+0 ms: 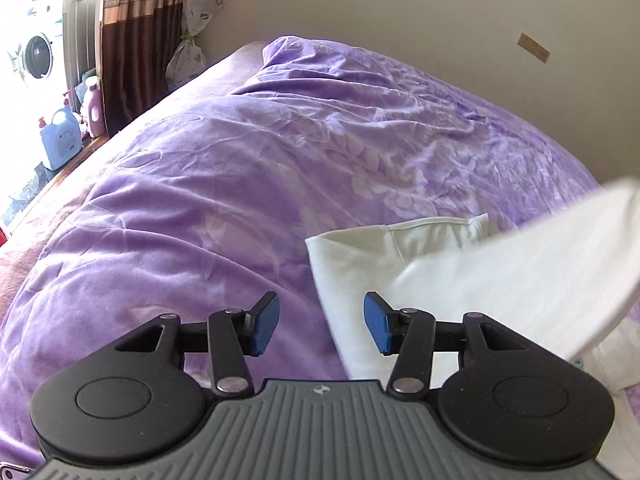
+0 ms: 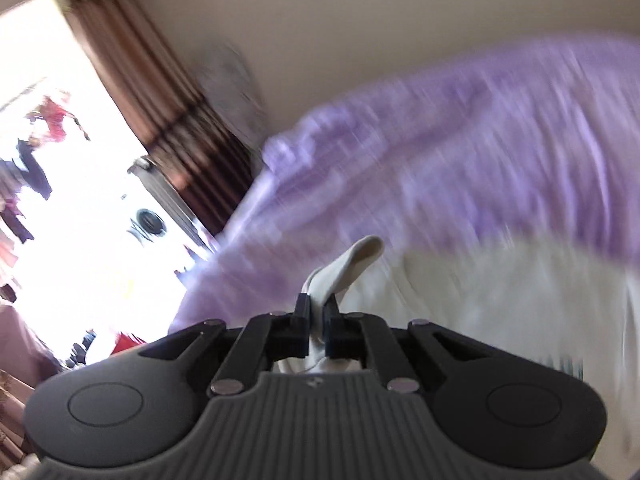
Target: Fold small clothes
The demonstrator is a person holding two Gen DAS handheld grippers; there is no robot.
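Note:
A white garment (image 1: 400, 264) lies on the purple bedspread (image 1: 240, 168) at the lower right of the left wrist view, and a blurred flap of it (image 1: 540, 264) is lifted across the right side. My left gripper (image 1: 322, 326) is open and empty, its blue pads over the garment's left edge. In the right wrist view my right gripper (image 2: 318, 322) is shut on a fold of the white garment (image 2: 352, 264), which sticks up between the fingers. The view is blurred by motion. More of the garment (image 2: 500, 300) spreads at the right.
The cream wall (image 1: 400, 8) runs behind the bed. A brown curtain (image 1: 136, 40) hangs at the left. Beyond it stand a washing machine (image 1: 36, 56) and detergent bottles (image 1: 60, 140). The bed's left edge (image 1: 60, 184) drops to the floor.

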